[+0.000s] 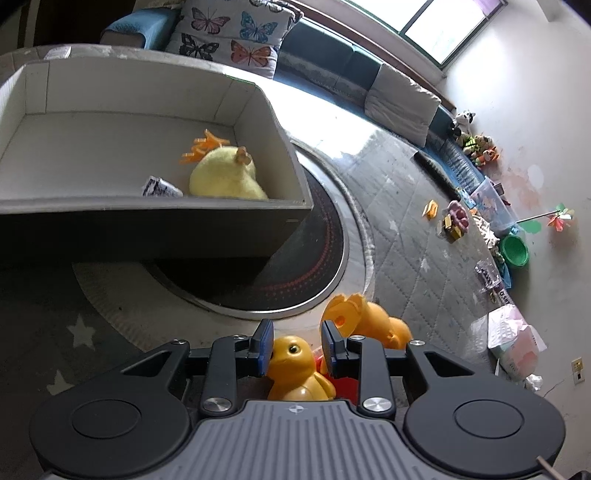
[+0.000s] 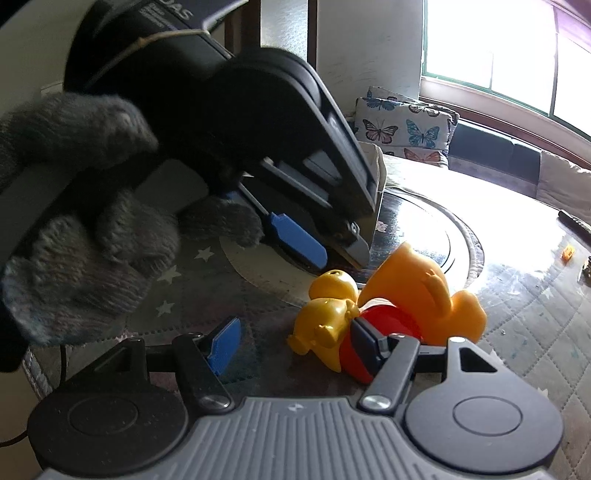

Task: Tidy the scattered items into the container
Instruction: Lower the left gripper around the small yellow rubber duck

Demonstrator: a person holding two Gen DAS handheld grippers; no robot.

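Note:
A small yellow duckling toy (image 1: 295, 369) lies on the floor between the fingers of my left gripper (image 1: 297, 350), whose jaws are open around its head with a gap to the right pad. It joins a red part (image 2: 384, 328) and a bigger orange duck (image 2: 428, 291), also in the left wrist view (image 1: 369, 321). A grey open box (image 1: 236, 210) stands beyond, holding a yellow plush chick (image 1: 221, 173) and a small packet (image 1: 159, 186). My right gripper (image 2: 295, 343) is open, low over the mat, its right finger against the toy. The left gripper (image 2: 295, 240) hangs above in the right wrist view.
A round dark rug (image 1: 321, 258) lies under the box on a quilted mat (image 1: 406, 240). A butterfly cushion (image 1: 236, 33) and a sofa stand behind. Scattered toys, a green bowl (image 1: 513, 251) and a pinwheel (image 1: 561, 219) lie along the right wall.

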